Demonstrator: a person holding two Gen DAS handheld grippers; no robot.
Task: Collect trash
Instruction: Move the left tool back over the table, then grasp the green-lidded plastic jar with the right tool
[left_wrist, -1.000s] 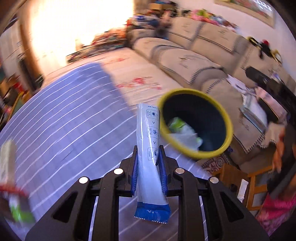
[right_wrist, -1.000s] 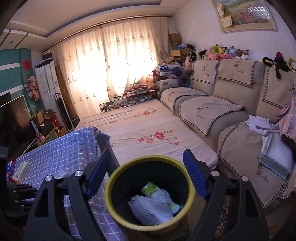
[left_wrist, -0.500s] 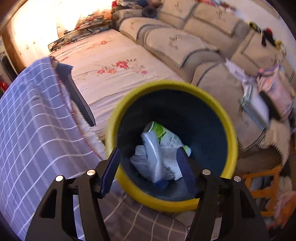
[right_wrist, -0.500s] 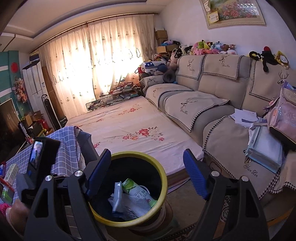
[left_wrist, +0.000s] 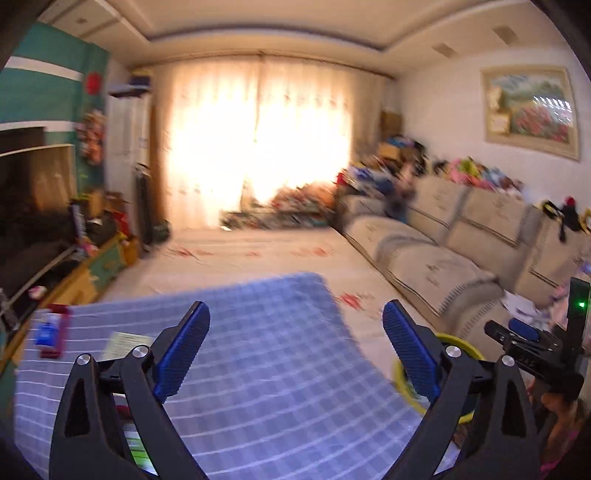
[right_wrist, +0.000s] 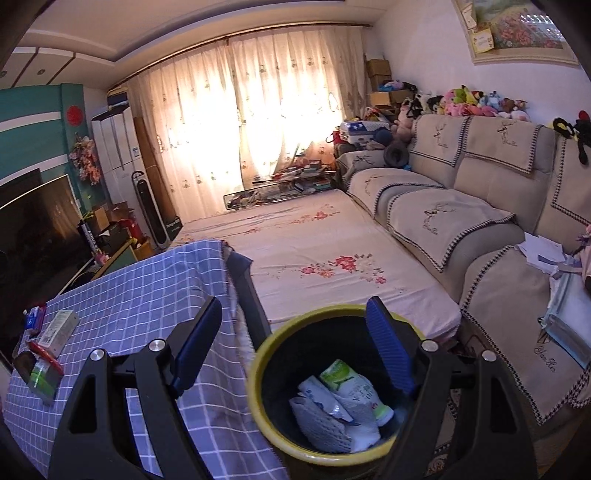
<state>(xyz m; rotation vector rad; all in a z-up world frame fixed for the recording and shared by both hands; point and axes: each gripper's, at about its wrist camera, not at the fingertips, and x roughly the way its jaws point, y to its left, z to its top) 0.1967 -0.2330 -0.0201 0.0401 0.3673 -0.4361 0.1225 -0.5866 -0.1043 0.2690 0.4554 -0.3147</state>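
Observation:
The yellow-rimmed black bin (right_wrist: 258, 373) stands on the floor beside the table. Inside it lie a green-and-white packet (right_wrist: 351, 380) and a white-and-blue pouch (right_wrist: 317, 400) among white wrappers. My right gripper (right_wrist: 294, 306) hangs open over the bin with nothing between its fingers. My left gripper (left_wrist: 295, 314) hovers over the blue checked tablecloth (left_wrist: 280, 369), its jaws opening wide and empty; the view is blurred. The bin's rim (left_wrist: 461, 349) shows behind the left gripper's right finger. On the cloth lie a red-and-blue packet (right_wrist: 35, 317), a white box (right_wrist: 59, 326) and a green pack (right_wrist: 42, 376).
A beige sofa (right_wrist: 461, 206) runs along the right wall, with papers and a bag on its near seat. A floral mat (right_wrist: 314, 251) covers the floor past the table. A TV (right_wrist: 33, 229) and cluttered shelves stand at the left. A person's hand (left_wrist: 557, 406) holds a device at the right.
The left gripper let the white-and-blue pouch go into the bin, spread its jaws and swung up and left over the table. The right gripper drifted a little sideways over the bin.

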